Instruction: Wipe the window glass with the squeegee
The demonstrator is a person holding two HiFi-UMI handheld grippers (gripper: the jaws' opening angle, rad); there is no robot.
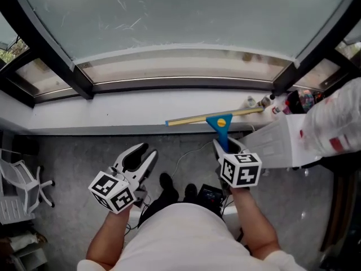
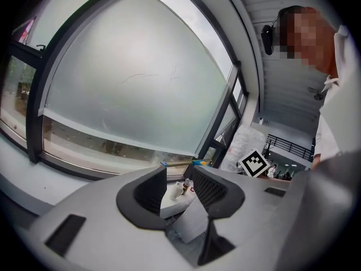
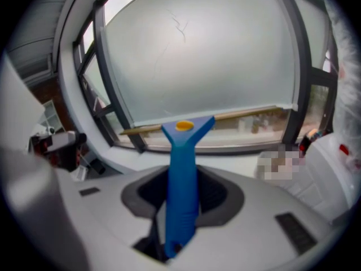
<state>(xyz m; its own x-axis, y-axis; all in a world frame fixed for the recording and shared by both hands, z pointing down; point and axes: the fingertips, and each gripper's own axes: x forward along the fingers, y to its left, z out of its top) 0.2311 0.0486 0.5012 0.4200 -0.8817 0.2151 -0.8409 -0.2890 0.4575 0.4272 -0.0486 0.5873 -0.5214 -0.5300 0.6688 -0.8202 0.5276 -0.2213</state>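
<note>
The squeegee (image 1: 221, 124) has a blue handle (image 3: 181, 179) and a long yellowish blade (image 1: 214, 116) held level over the white window sill (image 1: 113, 109). My right gripper (image 1: 228, 147) is shut on the blue handle, below the frosted window glass (image 1: 186, 16). The blade (image 3: 237, 116) shows across the lower edge of the glass (image 3: 203, 55) in the right gripper view. My left gripper (image 1: 138, 160) hangs open and empty below the sill, to the left of the squeegee. Its open jaws frame the sill's right end in the left gripper view (image 2: 177, 188), with the glass (image 2: 135, 83) above.
Black window frame posts (image 1: 51, 44) flank the pane. Small bottles (image 1: 256, 101) stand at the sill's right end beside a white plastic-wrapped bundle (image 1: 333, 123). A white chair (image 1: 17, 185) stands at lower left on the grey floor. Cables and a dark device (image 1: 208, 195) lie by my feet.
</note>
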